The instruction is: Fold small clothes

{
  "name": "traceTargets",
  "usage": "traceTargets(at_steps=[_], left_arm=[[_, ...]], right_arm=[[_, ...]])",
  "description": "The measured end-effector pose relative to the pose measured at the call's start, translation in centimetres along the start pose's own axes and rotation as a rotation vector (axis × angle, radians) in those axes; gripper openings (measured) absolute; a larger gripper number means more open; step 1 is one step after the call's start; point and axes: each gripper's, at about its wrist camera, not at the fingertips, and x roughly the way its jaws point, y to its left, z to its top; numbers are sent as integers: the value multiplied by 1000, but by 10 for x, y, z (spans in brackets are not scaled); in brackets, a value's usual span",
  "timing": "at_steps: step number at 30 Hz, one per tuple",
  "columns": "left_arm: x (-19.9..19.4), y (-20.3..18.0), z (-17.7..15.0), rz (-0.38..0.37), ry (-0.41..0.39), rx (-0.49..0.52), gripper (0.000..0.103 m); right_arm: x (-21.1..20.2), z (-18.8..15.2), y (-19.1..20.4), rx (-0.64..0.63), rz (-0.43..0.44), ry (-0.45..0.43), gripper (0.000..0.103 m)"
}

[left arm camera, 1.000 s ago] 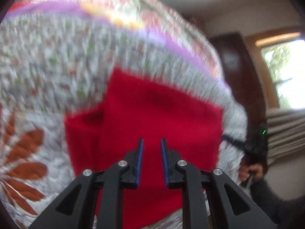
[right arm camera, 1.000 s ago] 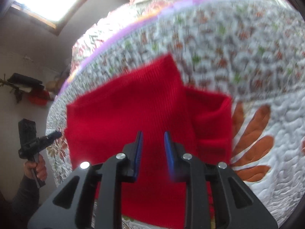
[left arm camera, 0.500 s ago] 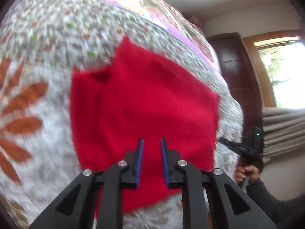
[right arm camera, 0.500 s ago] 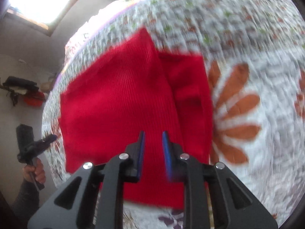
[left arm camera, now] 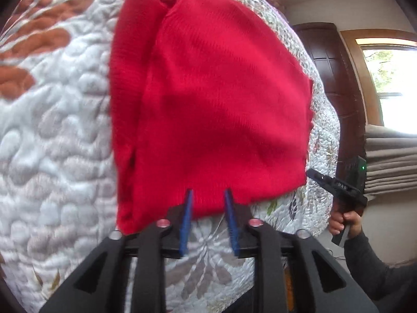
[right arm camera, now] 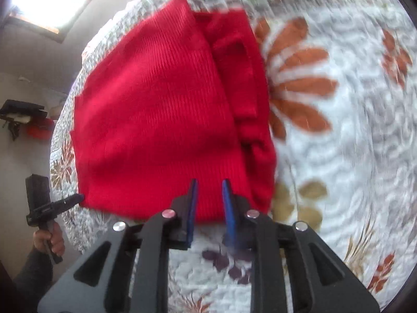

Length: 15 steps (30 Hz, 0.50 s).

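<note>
Red knitted clothing [left arm camera: 208, 99] is laid flat on a quilted bed cover [left arm camera: 52, 143] with orange flowers, close to the cover's near edge. One side of it is folded over the top. The left gripper [left arm camera: 207, 195] is held at the near edge of the clothing, its blue fingers [left arm camera: 187, 214] a little apart, with nothing held. The right gripper [right arm camera: 209, 186] is held the same way, parted and empty.

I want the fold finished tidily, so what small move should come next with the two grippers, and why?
Probably lower both open grippers, left and right, onto the near hem of the red knit garment and close. It lies flat on the quilt, unheld, one side already folded in.
</note>
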Motion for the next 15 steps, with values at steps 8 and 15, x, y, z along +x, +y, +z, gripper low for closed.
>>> traceTargets(at_steps=[8, 15], left_arm=[[-25, 31, -5, -16, 2, -110, 48], [-92, 42, 6, 25, -58, -107, 73]], right_arm=[[-11, -21, -25, 113, -37, -51, 21], [-63, -64, 51, -26, -61, -148, 40]])
